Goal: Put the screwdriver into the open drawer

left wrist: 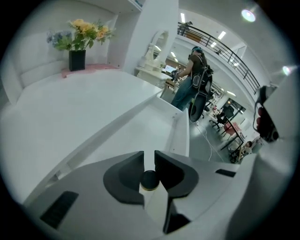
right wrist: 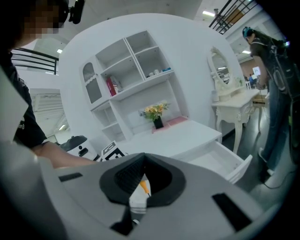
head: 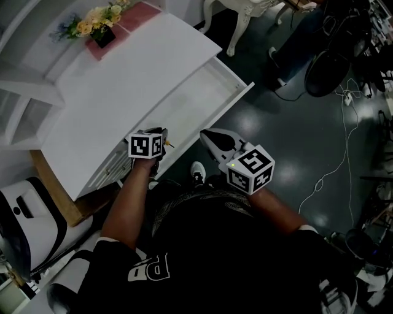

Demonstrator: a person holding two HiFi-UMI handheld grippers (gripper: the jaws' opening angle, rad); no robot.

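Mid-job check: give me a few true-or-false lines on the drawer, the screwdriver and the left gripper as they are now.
1. The drawer is open. True.
2. The left gripper is empty. False: its jaws are shut on the screwdriver.
3. The screwdriver lies in the drawer. False: it is between the left gripper's jaws, not set down.
4. Flowers stand at the far end of the desk. True.
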